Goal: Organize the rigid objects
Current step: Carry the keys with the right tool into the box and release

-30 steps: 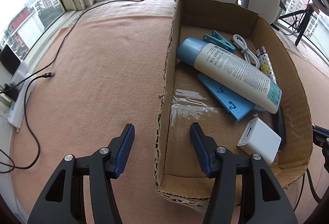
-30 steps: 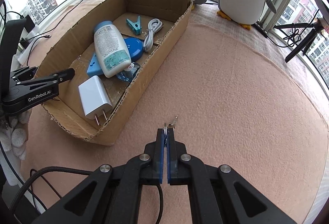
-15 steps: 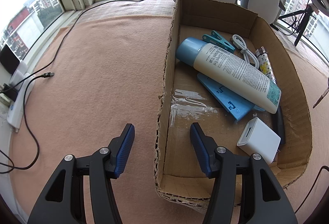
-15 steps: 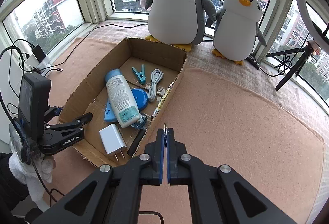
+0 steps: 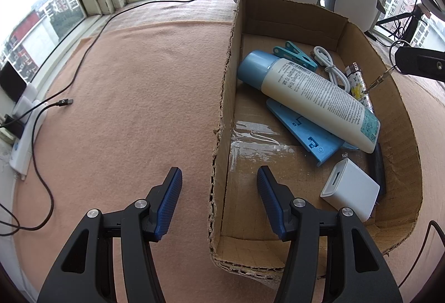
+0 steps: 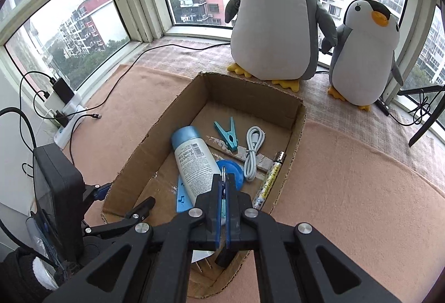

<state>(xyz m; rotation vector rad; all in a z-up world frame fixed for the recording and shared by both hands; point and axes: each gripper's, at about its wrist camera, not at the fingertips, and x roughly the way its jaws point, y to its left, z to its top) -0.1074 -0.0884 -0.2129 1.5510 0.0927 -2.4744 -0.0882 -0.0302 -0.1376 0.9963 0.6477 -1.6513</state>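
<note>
Now | left gripper [image 5: 219,205] jaws wide, straddling box [image 5: 221,108] wall | right gripper [image 6: 223,186] jaws pinching key [image 5: 379,79] over bottle [image 6: 198,166]

One cardboard box [image 6: 297,119]. Inside: one lotion bottle [image 6: 196,164], one teal clothespin [image 6: 227,133], one coiled white cable [image 6: 252,150], one white charger [image 5: 350,189], one patterned lighter [image 6: 270,177], one blue plastic piece [image 5: 301,130]. Behind: two plush penguins [image 6: 278,16].
</note>
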